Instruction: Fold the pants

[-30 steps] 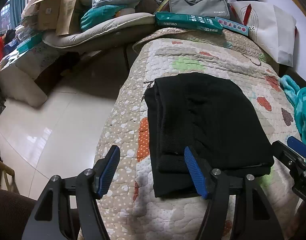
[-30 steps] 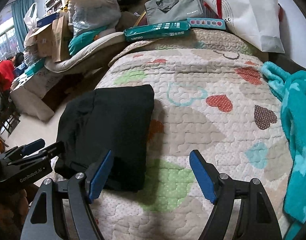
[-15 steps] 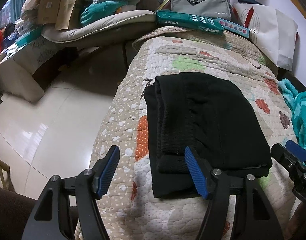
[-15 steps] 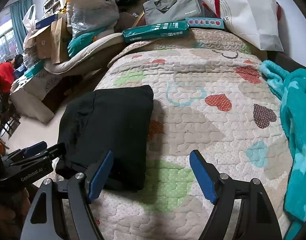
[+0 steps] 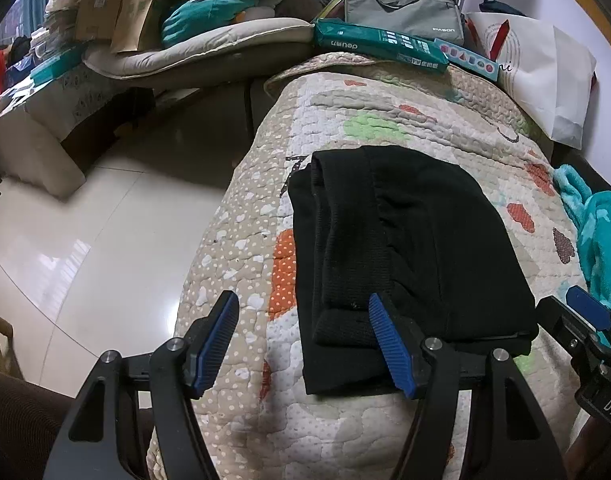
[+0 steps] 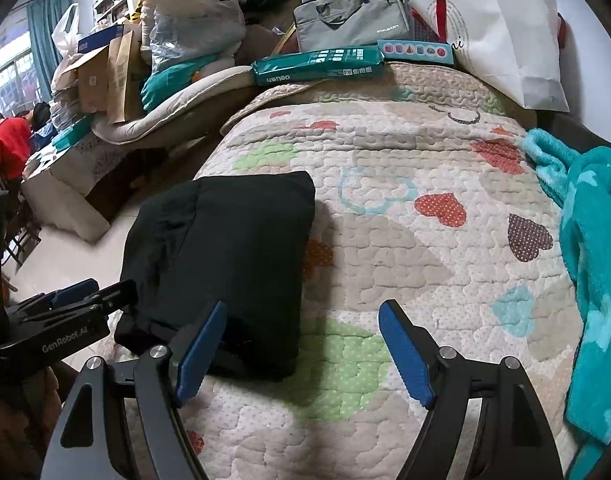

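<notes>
we see the black pants (image 5: 405, 240) folded into a thick rectangle, lying on the quilted bed (image 5: 385, 120) near its left edge. our left gripper (image 5: 311, 344) and right gripper (image 6: 301, 354) hover low at the near end, jaws wide open, empty. nothing has shifted noticeably since before.

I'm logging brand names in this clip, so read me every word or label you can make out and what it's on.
"PASON": on the grey laptop bag.
"deli": on the green box; it reads upside down, and its small print is too blurred.
"GenRobot.AI": on the left hand-held gripper, seen from the right wrist camera.
"DAS": cut-off letters on the right hand-held gripper, in the left view.
White paper bag: script cut off, unreadable.
</notes>
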The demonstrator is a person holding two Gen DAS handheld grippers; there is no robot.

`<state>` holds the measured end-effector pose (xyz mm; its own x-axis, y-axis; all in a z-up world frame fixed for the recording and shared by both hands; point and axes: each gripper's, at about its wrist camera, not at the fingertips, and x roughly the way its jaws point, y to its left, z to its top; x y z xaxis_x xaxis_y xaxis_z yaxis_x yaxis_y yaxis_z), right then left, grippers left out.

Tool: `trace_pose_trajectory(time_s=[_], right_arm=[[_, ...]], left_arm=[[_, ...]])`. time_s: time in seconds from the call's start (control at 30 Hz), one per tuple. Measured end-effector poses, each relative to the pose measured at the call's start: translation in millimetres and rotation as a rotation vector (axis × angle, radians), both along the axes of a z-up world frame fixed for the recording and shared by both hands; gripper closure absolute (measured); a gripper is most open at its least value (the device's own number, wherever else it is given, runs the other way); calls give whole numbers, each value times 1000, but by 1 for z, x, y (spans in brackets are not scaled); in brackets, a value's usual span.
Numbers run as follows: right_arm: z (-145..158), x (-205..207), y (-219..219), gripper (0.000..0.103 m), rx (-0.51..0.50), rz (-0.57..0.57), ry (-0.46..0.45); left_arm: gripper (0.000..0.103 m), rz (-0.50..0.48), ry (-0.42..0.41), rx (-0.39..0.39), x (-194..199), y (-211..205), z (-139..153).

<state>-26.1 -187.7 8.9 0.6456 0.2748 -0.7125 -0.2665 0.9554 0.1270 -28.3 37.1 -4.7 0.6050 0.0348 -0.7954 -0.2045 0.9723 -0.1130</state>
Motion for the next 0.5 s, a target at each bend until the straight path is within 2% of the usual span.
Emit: trace_pose_trajectory(time_s=[0.3,0.5], right_arm=[[5,-8,0,20,0,-15,-8],[11,-20,-1,20,-1,-19,-21]], left_arm=[[36,21,-19,5,-12,0,3],[36,43,-1,-8,-31,-2,2]])
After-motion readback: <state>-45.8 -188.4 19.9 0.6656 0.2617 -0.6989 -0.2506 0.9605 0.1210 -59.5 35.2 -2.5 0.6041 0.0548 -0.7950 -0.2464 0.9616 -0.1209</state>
